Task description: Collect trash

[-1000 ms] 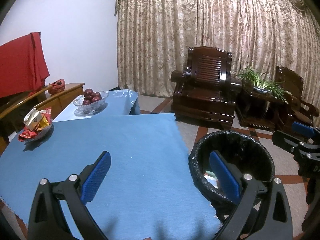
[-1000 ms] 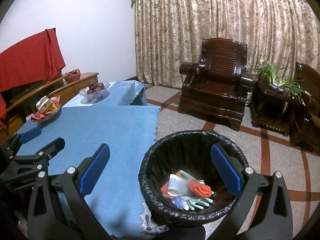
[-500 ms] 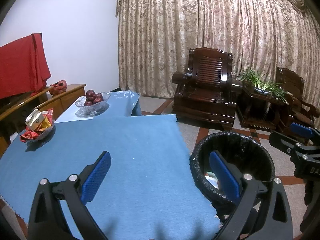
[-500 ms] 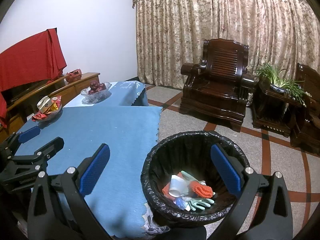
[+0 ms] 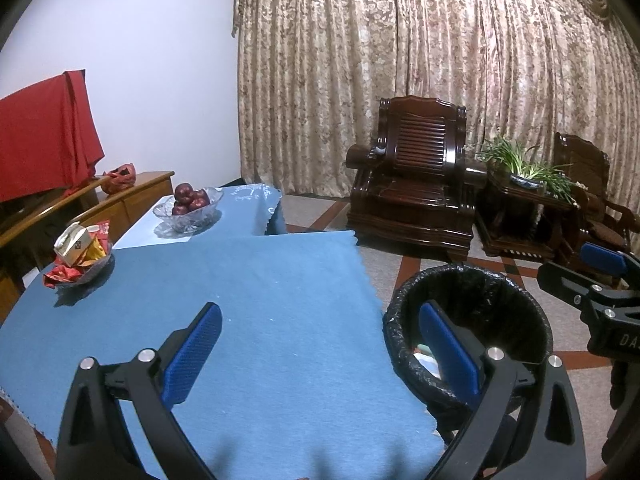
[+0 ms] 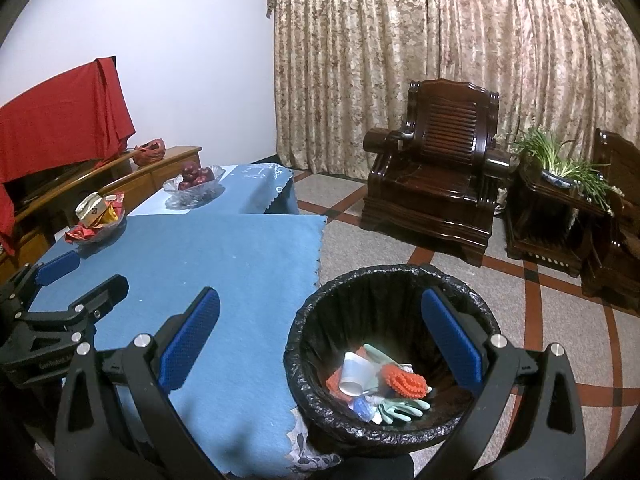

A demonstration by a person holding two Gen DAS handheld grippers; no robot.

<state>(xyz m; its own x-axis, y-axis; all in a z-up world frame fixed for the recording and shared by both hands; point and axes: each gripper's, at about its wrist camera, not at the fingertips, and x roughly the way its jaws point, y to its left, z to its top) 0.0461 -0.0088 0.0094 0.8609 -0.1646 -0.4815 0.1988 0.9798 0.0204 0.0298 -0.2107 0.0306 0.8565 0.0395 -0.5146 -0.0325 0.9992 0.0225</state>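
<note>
A round bin with a black liner (image 6: 394,292) (image 5: 472,280) stands on the floor at the table's right edge. Inside it lies trash (image 6: 380,384): white cups, orange knobbly pieces, a pale green glove. My right gripper (image 6: 320,344) hangs open above the bin's near rim, nothing between its blue pads. My left gripper (image 5: 320,352) is open over the blue tablecloth (image 5: 240,300), empty; its right finger overlaps the bin. Each gripper shows in the other's view, the left (image 6: 60,280) and the right (image 5: 592,280).
A dish of red and gold wrappers with a small box (image 5: 78,258) sits at the table's left. A glass bowl of dark red fruit (image 5: 190,206) stands farther back. Dark wooden armchairs (image 5: 416,196), a potted plant (image 5: 528,168) and curtains fill the back.
Both grippers have drifted slightly back and up; the bin and table shifted a little in view. Both stay open and empty.
</note>
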